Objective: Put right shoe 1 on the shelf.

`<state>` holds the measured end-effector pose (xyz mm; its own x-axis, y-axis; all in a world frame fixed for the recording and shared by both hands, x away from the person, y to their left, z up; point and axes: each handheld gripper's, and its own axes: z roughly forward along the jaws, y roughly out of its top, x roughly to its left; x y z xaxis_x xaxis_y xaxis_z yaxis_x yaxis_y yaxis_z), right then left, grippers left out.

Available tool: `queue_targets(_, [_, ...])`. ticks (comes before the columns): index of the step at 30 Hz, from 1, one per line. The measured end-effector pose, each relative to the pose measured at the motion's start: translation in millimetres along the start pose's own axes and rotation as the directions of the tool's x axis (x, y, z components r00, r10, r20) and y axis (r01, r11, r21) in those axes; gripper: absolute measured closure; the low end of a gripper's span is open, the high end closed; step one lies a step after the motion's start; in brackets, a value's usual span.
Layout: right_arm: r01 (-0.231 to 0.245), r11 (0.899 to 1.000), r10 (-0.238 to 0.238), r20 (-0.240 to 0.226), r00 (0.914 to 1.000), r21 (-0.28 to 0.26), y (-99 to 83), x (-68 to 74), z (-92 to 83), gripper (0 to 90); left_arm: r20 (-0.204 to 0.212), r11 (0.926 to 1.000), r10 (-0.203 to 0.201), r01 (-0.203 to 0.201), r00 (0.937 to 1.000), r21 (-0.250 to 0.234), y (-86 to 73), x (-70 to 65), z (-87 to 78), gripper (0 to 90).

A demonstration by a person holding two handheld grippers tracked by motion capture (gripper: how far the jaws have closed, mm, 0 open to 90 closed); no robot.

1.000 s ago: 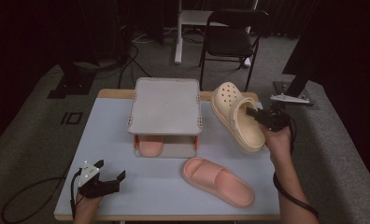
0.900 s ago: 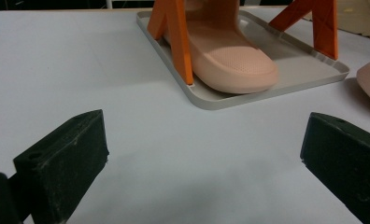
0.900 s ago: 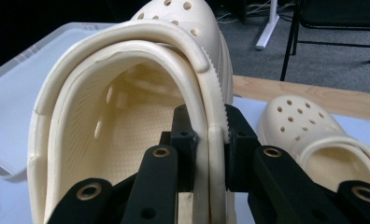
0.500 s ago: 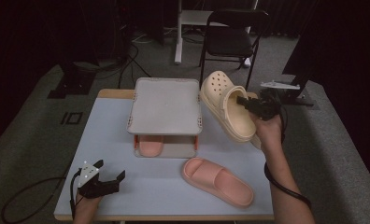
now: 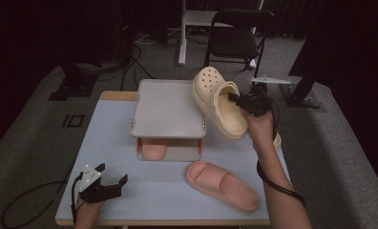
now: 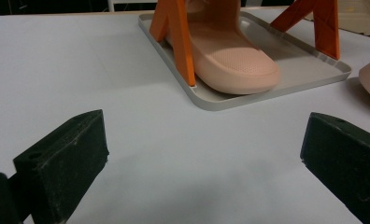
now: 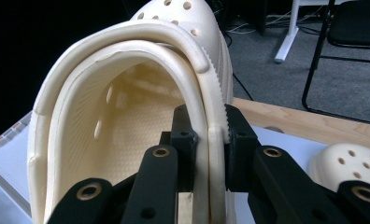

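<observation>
No brand, label or legible writing on any item; the one mark near the scene is a black square outline on the grey carpet (image 5: 73, 120), off the table at 9 o'clock. Container: a grey two-tier plastic shoe rack with orange struts (image 5: 168, 110) stands at table centre; its flat upper shelf is bare. On its lower tray (image 6: 272, 86) lies one pink foam slide sandal (image 6: 230, 58), toe toward the person's side, between the orange struts. The matching second pink slide sandal (image 5: 223, 184) lies loose on the pale blue tabletop (image 5: 110, 138) at about 5 o'clock from the rack, well apart from the tray. The right gripper (image 5: 236, 98) holds a cream perforated foam clog with heel strap (image 5: 218, 107) in the air at 3 o'clock from the rack, just beside the upper shelf's right edge, sole tilted up and toe pointing away toward 12 o'clock — its jaws are pinched on the clog's side wall near the heel opening, one pad inside, one outside. A second cream clog (image 7: 346, 165) rests on the table under the right hand, mostly hidden. The left gripper (image 5: 111, 179) sits low at 7 o'clock on the tabletop, jaws spread wide with nothing between them.
</observation>
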<state>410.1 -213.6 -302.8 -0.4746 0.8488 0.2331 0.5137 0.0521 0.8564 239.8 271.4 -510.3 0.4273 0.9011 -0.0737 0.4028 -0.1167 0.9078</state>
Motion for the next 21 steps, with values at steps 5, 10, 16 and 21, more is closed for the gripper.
queue_targets(5, [0.001,1.000,-0.001,-0.012,0.9999,-0.004,3.4,10.3,9.4,77.4,0.001,1.0000,0.004,-0.004,1.0000,-0.001,-0.6,0.0,-0.6,0.9])
queue_targets(10, [-0.005,1.000,0.005,-0.019,0.9998,-0.006,6.3,20.4,18.2,77.3,0.006,1.0000,0.009,-0.009,0.9999,0.004,-1.0,-1.3,0.2,0.9])
queue_targets(16, [-0.015,1.000,0.015,-0.025,0.9996,-0.007,9.7,32.8,29.4,77.4,0.009,0.9999,0.011,-0.011,0.9999,0.000,-0.9,-1.5,-0.2,0.9])
queue_targets(21, [-0.016,1.000,0.015,-0.023,0.9996,-0.011,12.8,41.9,35.9,77.3,0.010,0.9999,0.012,-0.012,0.9999,0.000,-1.0,-0.8,-1.2,0.9])
